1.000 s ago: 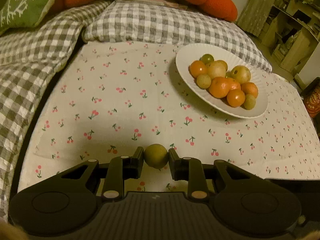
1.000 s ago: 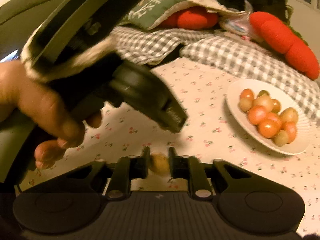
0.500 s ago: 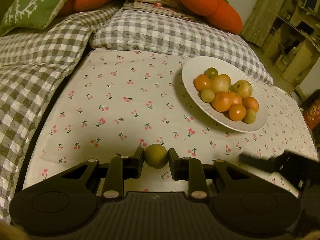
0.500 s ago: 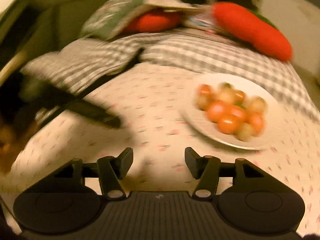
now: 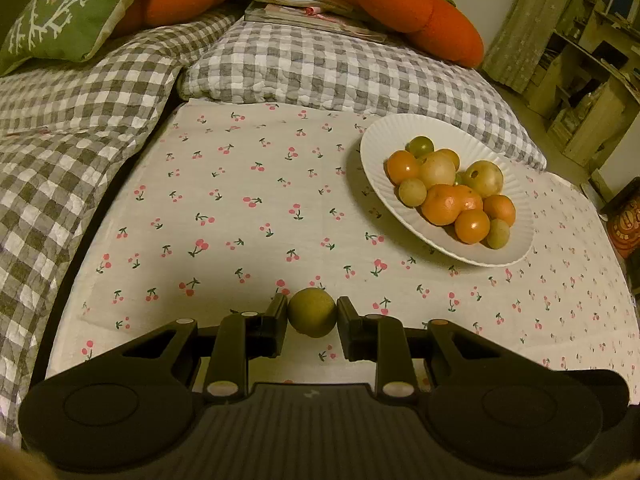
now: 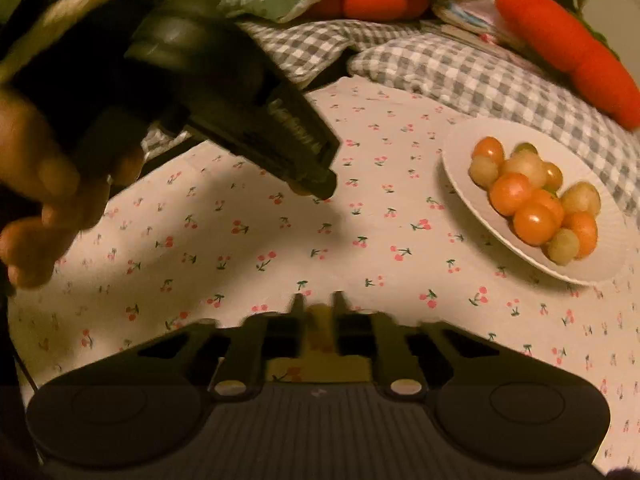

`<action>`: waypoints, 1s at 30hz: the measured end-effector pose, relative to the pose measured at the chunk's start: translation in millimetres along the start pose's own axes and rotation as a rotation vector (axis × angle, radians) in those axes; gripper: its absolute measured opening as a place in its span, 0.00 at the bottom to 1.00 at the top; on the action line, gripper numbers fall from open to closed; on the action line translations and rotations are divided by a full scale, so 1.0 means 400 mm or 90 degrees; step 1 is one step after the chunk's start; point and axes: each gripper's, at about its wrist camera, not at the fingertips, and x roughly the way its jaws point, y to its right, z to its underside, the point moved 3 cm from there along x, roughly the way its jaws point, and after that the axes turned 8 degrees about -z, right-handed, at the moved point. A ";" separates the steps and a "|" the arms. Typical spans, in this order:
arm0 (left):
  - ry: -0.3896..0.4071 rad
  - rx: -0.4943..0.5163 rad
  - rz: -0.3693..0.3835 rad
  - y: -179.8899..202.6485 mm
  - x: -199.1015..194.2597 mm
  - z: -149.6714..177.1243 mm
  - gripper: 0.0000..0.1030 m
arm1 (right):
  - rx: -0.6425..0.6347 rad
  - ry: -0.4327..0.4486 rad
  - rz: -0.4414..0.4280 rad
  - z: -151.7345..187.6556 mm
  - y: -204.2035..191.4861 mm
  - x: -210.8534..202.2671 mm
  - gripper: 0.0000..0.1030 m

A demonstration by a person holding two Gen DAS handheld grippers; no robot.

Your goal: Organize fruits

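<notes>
Left gripper (image 5: 312, 317) is clamped on a green fruit (image 5: 312, 317), held above the cherry-print cloth (image 5: 240, 208), well short of the plate (image 5: 516, 248) piled with orange and yellow-green fruits. Right gripper (image 6: 318, 308) has its fingers drawn close with a blurred yellowish shape between them; I cannot tell whether it grips anything. From the right wrist view, the plate (image 6: 600, 268) lies ahead and to the right.

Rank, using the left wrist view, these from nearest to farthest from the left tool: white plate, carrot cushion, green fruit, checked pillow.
1. green fruit, between the left tool fingers.
2. white plate, ahead right.
3. checked pillow, beyond the cloth.
4. carrot cushion, back right, behind that pillow.
</notes>
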 end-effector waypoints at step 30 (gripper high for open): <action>0.038 -0.020 0.033 0.079 -0.033 -0.067 0.11 | 0.171 0.163 0.091 -0.057 0.261 -0.190 0.22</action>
